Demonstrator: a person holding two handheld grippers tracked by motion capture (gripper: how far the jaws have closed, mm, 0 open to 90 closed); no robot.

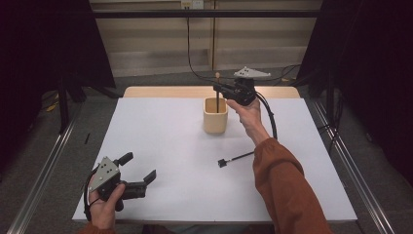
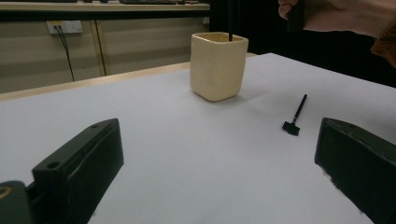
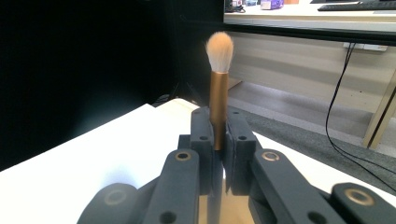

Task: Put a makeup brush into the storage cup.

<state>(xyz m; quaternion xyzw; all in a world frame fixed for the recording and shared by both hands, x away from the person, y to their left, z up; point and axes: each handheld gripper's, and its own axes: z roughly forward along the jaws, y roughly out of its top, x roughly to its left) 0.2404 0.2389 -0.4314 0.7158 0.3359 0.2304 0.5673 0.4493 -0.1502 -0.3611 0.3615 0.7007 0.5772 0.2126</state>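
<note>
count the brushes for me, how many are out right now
2: a fluffy brush stands upright over the cream cup, clamped in the right gripper; a small black brush lies on the table.

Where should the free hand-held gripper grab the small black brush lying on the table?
Take the small black brush mid-handle, coming from above with the jaws across the thin shaft. It lies flat on the table, head toward the person, so only the sides are exposed. The left hand-held gripper is open.
</note>
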